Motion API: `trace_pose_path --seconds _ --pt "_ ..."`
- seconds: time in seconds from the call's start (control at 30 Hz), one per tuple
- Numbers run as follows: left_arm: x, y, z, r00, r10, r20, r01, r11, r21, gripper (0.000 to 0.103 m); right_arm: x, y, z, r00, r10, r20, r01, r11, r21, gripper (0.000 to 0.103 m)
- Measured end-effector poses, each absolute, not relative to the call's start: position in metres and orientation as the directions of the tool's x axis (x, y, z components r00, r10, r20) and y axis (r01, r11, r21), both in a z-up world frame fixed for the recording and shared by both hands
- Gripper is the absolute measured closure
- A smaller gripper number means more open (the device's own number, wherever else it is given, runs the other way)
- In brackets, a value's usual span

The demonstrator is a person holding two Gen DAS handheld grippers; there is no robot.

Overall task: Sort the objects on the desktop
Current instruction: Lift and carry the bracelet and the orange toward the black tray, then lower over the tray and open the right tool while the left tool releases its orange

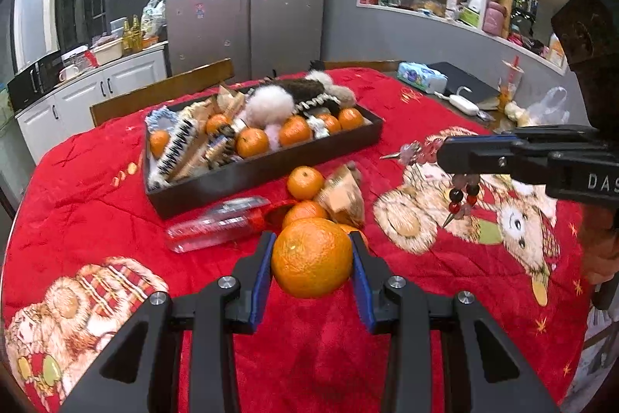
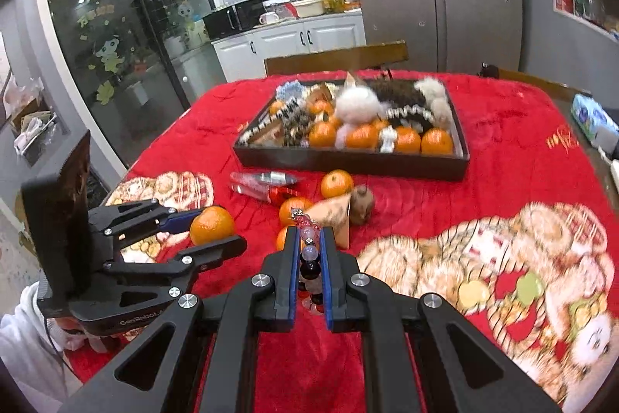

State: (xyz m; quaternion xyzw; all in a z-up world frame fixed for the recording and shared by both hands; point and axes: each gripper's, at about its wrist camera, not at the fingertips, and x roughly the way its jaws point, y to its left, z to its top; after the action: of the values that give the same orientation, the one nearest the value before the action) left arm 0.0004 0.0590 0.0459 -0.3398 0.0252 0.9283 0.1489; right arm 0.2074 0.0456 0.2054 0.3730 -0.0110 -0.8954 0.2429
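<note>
My left gripper [image 1: 312,245] is shut on an orange [image 1: 312,257] and holds it above the red cloth; it also shows in the right wrist view [image 2: 220,229] with the orange [image 2: 211,225]. My right gripper [image 2: 310,239] is shut on a string of beads [image 2: 309,258]; in the left wrist view the right gripper [image 1: 445,151] has the beads [image 1: 460,198] hanging below it. A dark tray [image 1: 271,171] holds several oranges, fluffy items and hair clips. Loose oranges [image 1: 305,182], a wrapped packet [image 1: 342,198] and a clear bottle [image 1: 216,227] lie in front of the tray.
The table is covered by a red bear-print blanket [image 1: 483,126]. A tissue pack [image 1: 421,76], a black notebook [image 1: 464,80], a drink cup [image 1: 510,74] and a plastic bag [image 1: 549,107] sit at the far right. Wooden chairs [image 1: 162,91] stand behind the table.
</note>
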Motion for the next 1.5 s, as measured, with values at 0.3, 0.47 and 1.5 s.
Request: trace_pose_path --seconds 0.3,0.47,1.5 --pt "-0.026 0.049 0.084 -0.746 0.238 -0.622 -0.275 -0.961 -0.038 0.065 0.177 0.036 0.241 -0.603 -0.482 -0.636 0.469 -0.859 0.206 0.092" --pt "-0.056 0.036 0.1 -0.77 0.21 -0.603 -0.23 -0.972 -0.044 0.065 0.151 0.028 0.257 -0.6 -0.496 -0.628 0.489 -0.849 0.203 0.092" --pt "-0.28 -0.059 0.048 -0.754 0.053 -0.655 0.043 -0.991 -0.13 0.065 -0.056 -0.026 0.232 -0.601 -0.531 -0.598 0.456 -0.842 0.289 0.092"
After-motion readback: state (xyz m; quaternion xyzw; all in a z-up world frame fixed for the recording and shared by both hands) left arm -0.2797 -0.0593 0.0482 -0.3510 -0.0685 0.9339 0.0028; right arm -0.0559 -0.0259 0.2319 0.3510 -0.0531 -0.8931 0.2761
